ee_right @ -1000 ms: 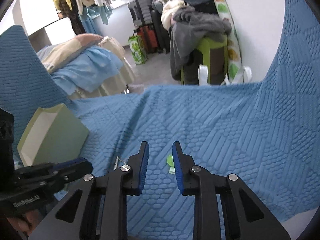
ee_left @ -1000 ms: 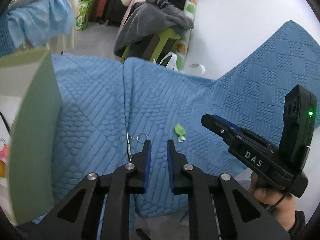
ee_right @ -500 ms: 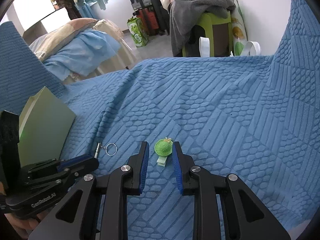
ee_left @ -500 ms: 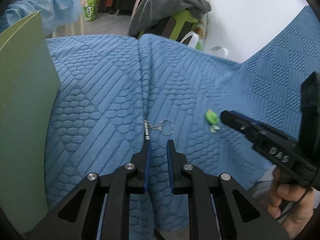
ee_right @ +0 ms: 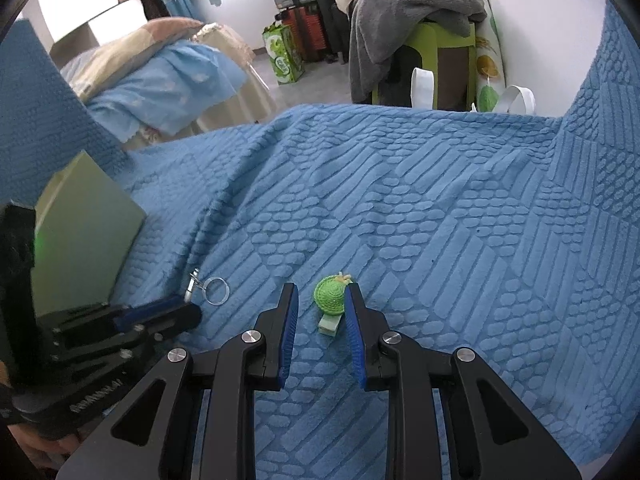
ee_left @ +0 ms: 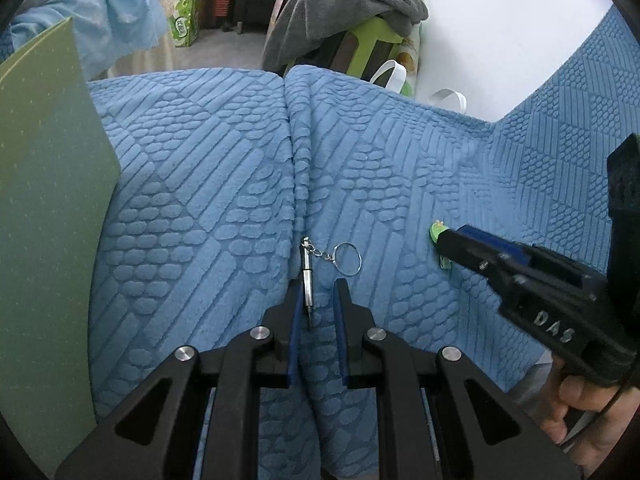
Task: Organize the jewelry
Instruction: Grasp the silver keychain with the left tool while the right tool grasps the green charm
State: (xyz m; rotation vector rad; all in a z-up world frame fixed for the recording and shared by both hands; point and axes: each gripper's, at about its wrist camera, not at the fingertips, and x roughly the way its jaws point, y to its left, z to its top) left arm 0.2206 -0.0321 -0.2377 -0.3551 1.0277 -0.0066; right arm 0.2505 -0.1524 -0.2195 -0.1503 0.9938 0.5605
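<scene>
A small silver keychain charm with a chain and ring (ee_left: 309,280) lies on the blue quilted blanket (ee_left: 200,184). My left gripper (ee_left: 318,292) is open, its jaws on either side of the charm's lower end. A green crocheted hat hair clip (ee_right: 330,300) lies between the jaws of my right gripper (ee_right: 322,300), which is open around it. The clip also shows in the left wrist view (ee_left: 437,232), mostly hidden behind the right gripper. The keychain also shows in the right wrist view (ee_right: 212,289), by the left gripper's tips.
A pale green box (ee_left: 44,200) stands at the left on the blanket; it also shows in the right wrist view (ee_right: 80,232). Beyond the blanket's far edge are a green stool with grey clothes (ee_right: 416,12), suitcases and a bed. A white wall is at the right.
Both grippers have moved forward and down. The left jaws now straddle the keychain charm and the right jaws now straddle the green clip. The right jaws have opened wider.
</scene>
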